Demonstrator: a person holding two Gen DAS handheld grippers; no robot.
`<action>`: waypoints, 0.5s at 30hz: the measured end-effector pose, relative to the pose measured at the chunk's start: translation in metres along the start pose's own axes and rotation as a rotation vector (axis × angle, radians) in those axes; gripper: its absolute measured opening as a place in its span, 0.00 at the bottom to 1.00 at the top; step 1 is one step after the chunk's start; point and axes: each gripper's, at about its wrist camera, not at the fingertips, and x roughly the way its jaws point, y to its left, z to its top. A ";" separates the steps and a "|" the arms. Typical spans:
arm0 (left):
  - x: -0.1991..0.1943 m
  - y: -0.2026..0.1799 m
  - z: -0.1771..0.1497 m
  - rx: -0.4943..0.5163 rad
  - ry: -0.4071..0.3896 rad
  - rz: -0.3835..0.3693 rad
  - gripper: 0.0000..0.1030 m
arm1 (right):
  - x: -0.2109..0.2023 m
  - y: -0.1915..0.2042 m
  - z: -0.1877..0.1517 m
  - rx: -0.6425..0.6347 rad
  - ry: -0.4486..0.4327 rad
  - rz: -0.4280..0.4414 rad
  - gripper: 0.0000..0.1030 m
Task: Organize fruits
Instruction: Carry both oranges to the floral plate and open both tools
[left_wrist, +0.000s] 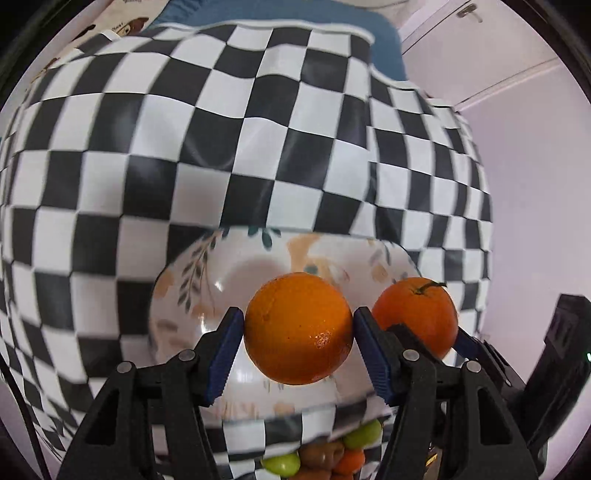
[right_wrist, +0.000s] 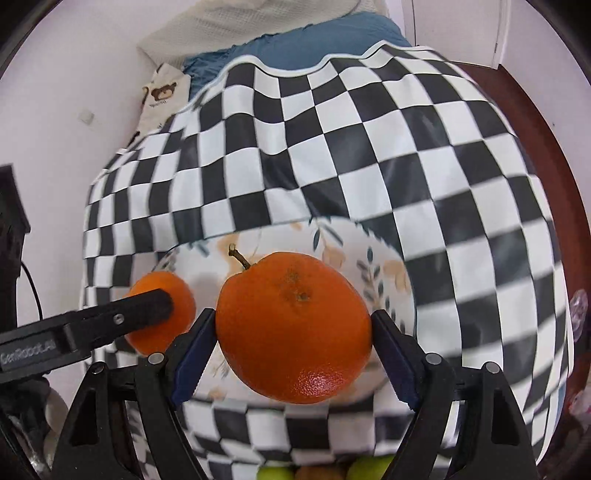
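Oranges fill both grippers: the left gripper (left_wrist: 298, 332) clamps a smooth orange (left_wrist: 297, 328) at its widest girth, the right gripper (right_wrist: 293, 328) a bigger stemmed orange (right_wrist: 293, 326), both above the floral bowl (left_wrist: 192, 295). Each looks firm, fairly heavy and waxy, so I judge a grip across the middle safest; squeezing hard would bruise. More fruit (left_wrist: 325, 454) lies nearer the cameras. Underneath, a checkered cloth (left_wrist: 184, 147) covers the table, rumpled; pale walls stand close around.
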 end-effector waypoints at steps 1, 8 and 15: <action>0.004 0.001 0.005 -0.001 0.008 0.007 0.57 | 0.006 -0.001 0.004 -0.006 0.003 -0.011 0.82; 0.016 0.007 0.021 -0.021 0.061 0.043 0.58 | 0.037 -0.018 0.025 -0.007 0.056 -0.020 0.84; -0.008 0.003 0.020 0.056 0.006 0.120 0.88 | 0.039 -0.023 0.032 -0.045 0.088 -0.037 0.95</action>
